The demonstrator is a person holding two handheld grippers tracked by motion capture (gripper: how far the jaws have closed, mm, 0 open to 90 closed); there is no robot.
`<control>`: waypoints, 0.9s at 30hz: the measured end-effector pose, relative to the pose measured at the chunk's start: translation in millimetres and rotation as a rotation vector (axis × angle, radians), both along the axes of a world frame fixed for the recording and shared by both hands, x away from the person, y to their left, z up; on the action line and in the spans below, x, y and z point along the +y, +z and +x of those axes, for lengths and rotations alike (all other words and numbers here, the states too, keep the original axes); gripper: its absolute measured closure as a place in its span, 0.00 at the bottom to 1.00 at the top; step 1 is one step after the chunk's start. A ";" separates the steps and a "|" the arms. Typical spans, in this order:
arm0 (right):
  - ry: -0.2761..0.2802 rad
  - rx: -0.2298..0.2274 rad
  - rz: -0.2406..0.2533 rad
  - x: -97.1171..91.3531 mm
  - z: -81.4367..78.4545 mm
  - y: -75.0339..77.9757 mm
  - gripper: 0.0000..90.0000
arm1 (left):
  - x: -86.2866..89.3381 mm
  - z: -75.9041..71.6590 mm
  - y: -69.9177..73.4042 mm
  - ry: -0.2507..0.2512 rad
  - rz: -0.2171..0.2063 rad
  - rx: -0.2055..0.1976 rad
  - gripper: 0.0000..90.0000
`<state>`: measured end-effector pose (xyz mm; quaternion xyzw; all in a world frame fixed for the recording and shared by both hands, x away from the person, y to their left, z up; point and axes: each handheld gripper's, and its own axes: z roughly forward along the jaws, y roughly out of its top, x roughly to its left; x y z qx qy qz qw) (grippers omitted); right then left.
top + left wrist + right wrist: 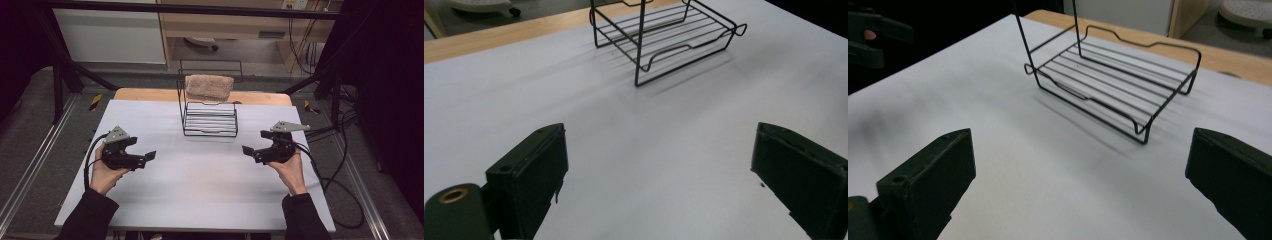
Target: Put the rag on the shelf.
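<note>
beige towel [209, 87] hiding wire rack [210, 120] top, both tongs spread

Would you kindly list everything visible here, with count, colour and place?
Wire rack: one, black, far middle of the table.
Towel: one, beige-brown, folded over the rack's top.
Table: one, white top with a wooden strip along the far edge.
Cables: several, black, on the floor at right.
Left gripper: one, black, near left, jaws apart, holding nothing.
Right gripper: one, black, near right, jaws apart, holding nothing.
Hands: two, in dark sleeves, at the near edge.
</note>
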<state>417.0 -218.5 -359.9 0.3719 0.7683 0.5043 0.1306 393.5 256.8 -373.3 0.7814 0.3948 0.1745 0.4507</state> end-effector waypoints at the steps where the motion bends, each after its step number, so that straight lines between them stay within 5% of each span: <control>1: 0.000 0.005 -0.001 -3.6 -2.8 -8.9 0.00 | 2.3 -2.4 -2.8 0.000 0.000 0.002 0.09; 15: -0.008 0.072 -0.005 -36.1 -29.4 -56.4 0.00 | 24.0 -25.3 -43.5 -0.004 -0.011 0.041 0.09; 27: -0.017 0.112 -0.036 -56.9 -44.9 -84.0 0.00 | 31.1 -34.3 -58.2 -0.003 -0.010 0.046 0.10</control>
